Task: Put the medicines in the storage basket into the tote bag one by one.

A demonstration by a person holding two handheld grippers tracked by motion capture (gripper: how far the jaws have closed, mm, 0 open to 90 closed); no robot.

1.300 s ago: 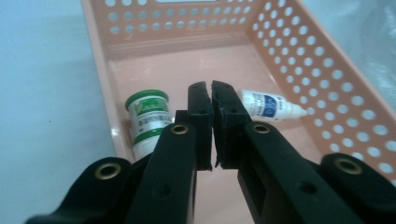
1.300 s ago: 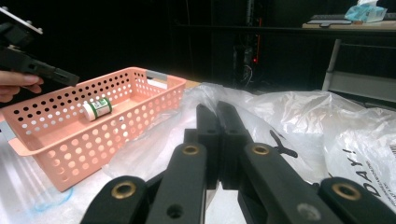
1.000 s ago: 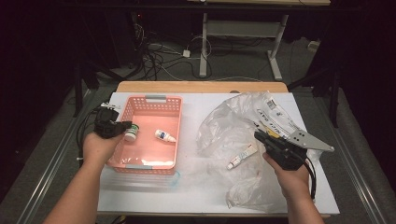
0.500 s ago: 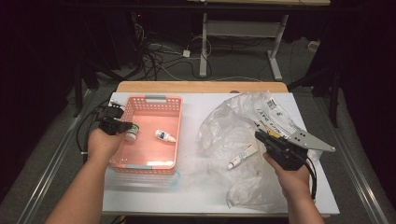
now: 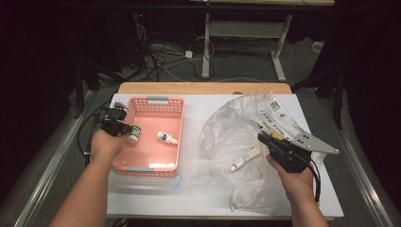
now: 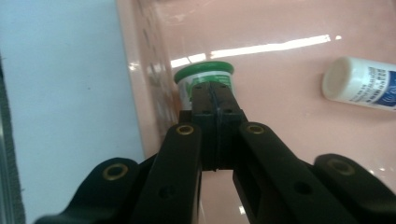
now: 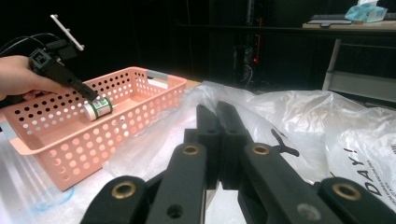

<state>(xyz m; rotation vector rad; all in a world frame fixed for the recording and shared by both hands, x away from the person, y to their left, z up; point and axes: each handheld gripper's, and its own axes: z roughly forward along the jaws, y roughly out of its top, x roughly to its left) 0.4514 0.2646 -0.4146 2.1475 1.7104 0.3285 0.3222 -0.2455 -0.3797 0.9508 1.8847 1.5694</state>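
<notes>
Evidently the work is moving small toiletries out of the plastic bag (image 5: pixel 246 127) into the pink basket (image 5: pixel 156 101), and the step in hand is setting a green-capped jar (image 5: pixel 134 135) down at the basket's left side. The left hand-held gripper (image 6: pixel 212 95) has its jaws pressed together, tips on the jar's white side just under the green cap; whether they pinch a label edge or merely rest against it I cannot tell. From the right gripper view the jar (image 7: pixel 98 108) sits tilted over the basket's near wall, under the left gripper's tips, so it may not yet be down on the floor. A small white bottle (image 5: pixel 167 138) lies on its side on the basket floor, apart from the jar.

The right hand-held gripper (image 7: pixel 218 122) is closed on nothing, hovering over the bag near a white tube (image 5: pixel 245 158) that lies on the crumpled plastic on the bench (image 5: pixel 198 189). Next, I judge, the left jaws must part and lift clear, while the right ones open and come down on the tube.
</notes>
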